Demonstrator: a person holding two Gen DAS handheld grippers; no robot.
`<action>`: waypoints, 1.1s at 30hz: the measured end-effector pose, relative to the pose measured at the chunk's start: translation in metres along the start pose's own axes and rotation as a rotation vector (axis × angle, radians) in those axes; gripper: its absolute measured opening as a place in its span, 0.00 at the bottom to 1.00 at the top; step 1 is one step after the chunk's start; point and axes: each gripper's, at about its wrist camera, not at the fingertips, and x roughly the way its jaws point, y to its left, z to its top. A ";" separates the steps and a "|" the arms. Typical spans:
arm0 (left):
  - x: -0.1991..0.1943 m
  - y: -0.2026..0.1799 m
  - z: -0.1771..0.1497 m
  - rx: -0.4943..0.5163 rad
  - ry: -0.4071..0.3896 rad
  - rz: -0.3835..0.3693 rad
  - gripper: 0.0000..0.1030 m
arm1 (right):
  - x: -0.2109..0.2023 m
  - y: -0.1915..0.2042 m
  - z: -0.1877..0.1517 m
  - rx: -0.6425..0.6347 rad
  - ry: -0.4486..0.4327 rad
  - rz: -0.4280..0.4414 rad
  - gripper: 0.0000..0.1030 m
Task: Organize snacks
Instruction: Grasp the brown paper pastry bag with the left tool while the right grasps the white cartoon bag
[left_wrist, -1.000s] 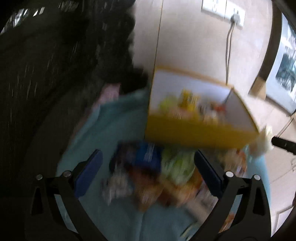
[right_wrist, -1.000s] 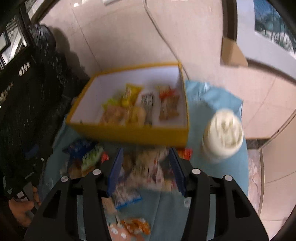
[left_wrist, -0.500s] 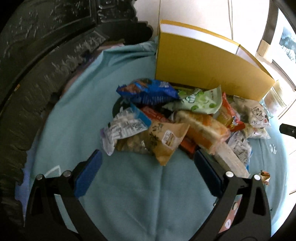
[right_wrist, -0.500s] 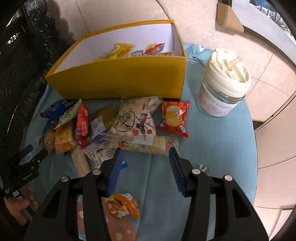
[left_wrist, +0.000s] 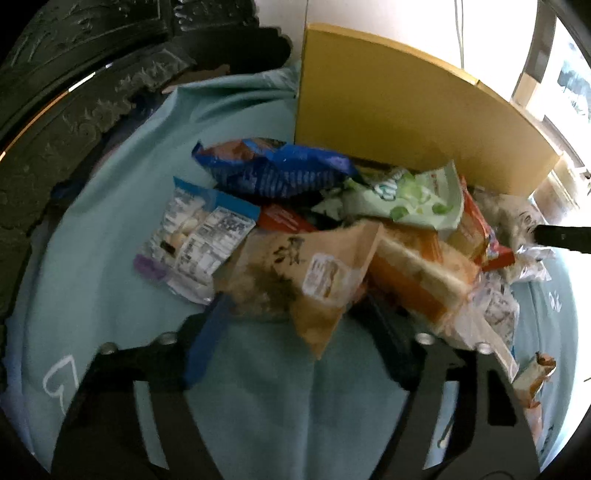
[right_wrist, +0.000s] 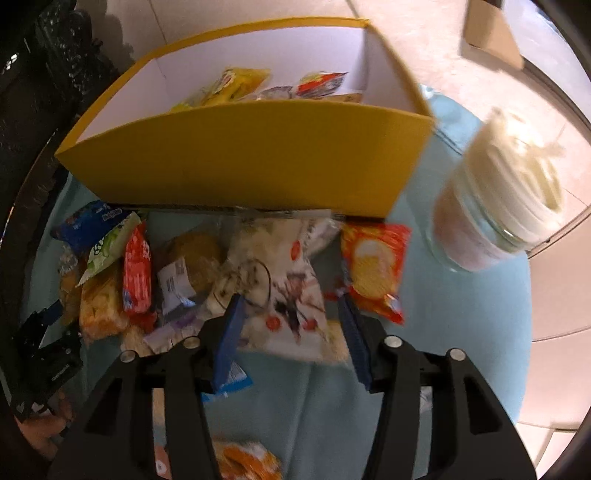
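Snacks (left_wrist: 332, 236) mostly lay heaped on the worktop (left_wrist: 110, 258) near the yellow box (right_wrist: 251, 155), which held only a few packets; left claw (left_wrist: 295, 325) was closing around a brown packet (left_wrist: 295, 273), right claw (right_wrist: 291, 314) opening over a white packet (right_wrist: 280, 280), neither gripped

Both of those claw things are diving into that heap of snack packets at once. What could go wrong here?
The packets overlap, so the left gripper, closing around the brown paper packet, might drag the orange-wrapped cake along.

The right gripper, jaws opening over the white printed packet, could nudge the red cracker packet beside it.

The lidded glass jar stands close enough to get bumped.
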 end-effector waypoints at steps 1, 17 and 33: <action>-0.001 0.002 0.001 -0.007 -0.013 -0.004 0.48 | 0.006 0.005 0.003 -0.011 0.005 -0.009 0.61; -0.023 0.006 0.001 -0.056 -0.076 -0.078 0.10 | 0.005 0.029 -0.006 -0.096 -0.037 0.065 0.31; 0.009 -0.010 0.021 0.052 -0.002 0.008 0.55 | -0.024 0.020 -0.036 -0.119 -0.035 0.067 0.31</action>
